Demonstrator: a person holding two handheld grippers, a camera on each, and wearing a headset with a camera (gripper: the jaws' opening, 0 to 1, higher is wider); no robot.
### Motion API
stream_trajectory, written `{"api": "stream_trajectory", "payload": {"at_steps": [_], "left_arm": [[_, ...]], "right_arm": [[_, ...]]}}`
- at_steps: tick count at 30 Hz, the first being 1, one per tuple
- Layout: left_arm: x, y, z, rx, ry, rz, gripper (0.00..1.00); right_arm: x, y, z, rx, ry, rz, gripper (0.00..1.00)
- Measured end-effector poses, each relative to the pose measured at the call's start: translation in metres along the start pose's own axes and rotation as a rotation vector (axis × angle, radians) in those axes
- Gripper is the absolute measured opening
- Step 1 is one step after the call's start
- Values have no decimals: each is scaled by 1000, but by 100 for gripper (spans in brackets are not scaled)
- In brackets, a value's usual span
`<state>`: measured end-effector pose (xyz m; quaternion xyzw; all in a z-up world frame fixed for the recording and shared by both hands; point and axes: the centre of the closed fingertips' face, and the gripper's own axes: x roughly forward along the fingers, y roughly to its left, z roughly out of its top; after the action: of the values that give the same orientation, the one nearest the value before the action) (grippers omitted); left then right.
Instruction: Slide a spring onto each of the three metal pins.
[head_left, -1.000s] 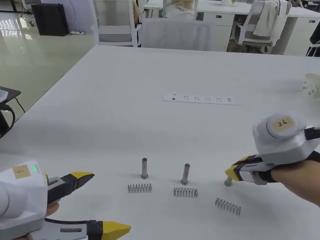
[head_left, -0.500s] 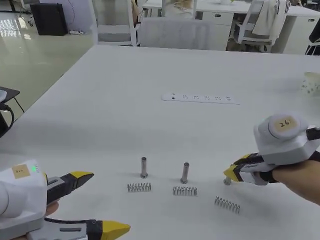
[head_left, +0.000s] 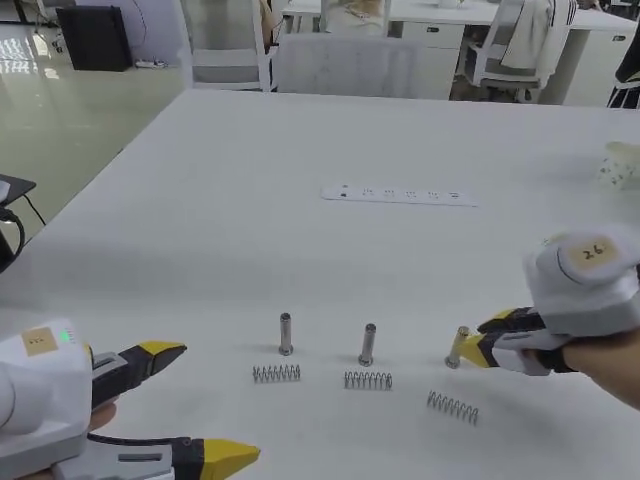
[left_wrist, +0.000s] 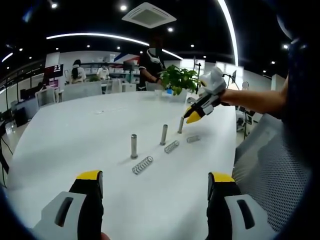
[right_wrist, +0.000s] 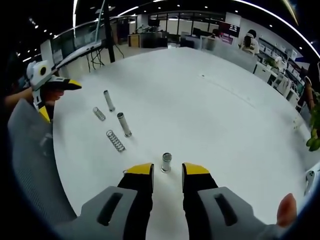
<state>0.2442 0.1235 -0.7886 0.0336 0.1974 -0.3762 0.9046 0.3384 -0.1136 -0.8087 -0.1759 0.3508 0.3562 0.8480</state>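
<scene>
The left gripper (head_left: 195, 403) was cut off by the lower edge of the head view. Its yellow-tipped jaws stood wide apart with nothing between them, low over the near side of the desk (head_left: 300, 150). A tan sticker on its body carried writing too small to read.

The right gripper (head_left: 478, 342) had a round sticker with a handwritten number that looked like 26. Its jaws were a narrow gap apart. In the right gripper view the right pin (right_wrist: 166, 162) stood upright between their tips with a sliver of space on each side, so not clamped. In that view, one jaw hid most of the right spring (head_left: 452, 407).

All three pins were short grey metal posts, standing upright in a row on the desk: left pin (head_left: 286, 334), middle pin (head_left: 368, 344) and the right one. None wore a spring. The left spring (head_left: 276, 373) and middle spring (head_left: 368, 380) lay on their sides just in front of their pins. The right spring lay at a slant.

Farther back lay a white power strip (head_left: 398, 195), its markings unreadable.
</scene>
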Motion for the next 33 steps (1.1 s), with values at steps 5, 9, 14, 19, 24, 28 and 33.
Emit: {"api": "stream_trajectory", "payload": {"at_steps": [5,9,14,19,24,28,33], "left_arm": [[0,-1,-1,0,1,-2,83],[1,-1,0,1,2,-3,83],[1,-2,0,2,4,-5,83],[2,-2,0,2,7,-6,83],[2,-3,0,3,7,-9,83],[2,-3,0,3,7,-9,83],[1,-4,0,4,8,-9,83]], "right_arm": [[-5,3,-6,13,1,4,20],[-8,6,-11,18,1,15,20],[-10,11,-16,7,7,31,21],[-11,17,-22,-4,17,51,21],[-13,26,-27,-24,20,80,19],[-11,33,-32,-40,33,108,18],[-8,40,-37,-51,45,131,17]]}}
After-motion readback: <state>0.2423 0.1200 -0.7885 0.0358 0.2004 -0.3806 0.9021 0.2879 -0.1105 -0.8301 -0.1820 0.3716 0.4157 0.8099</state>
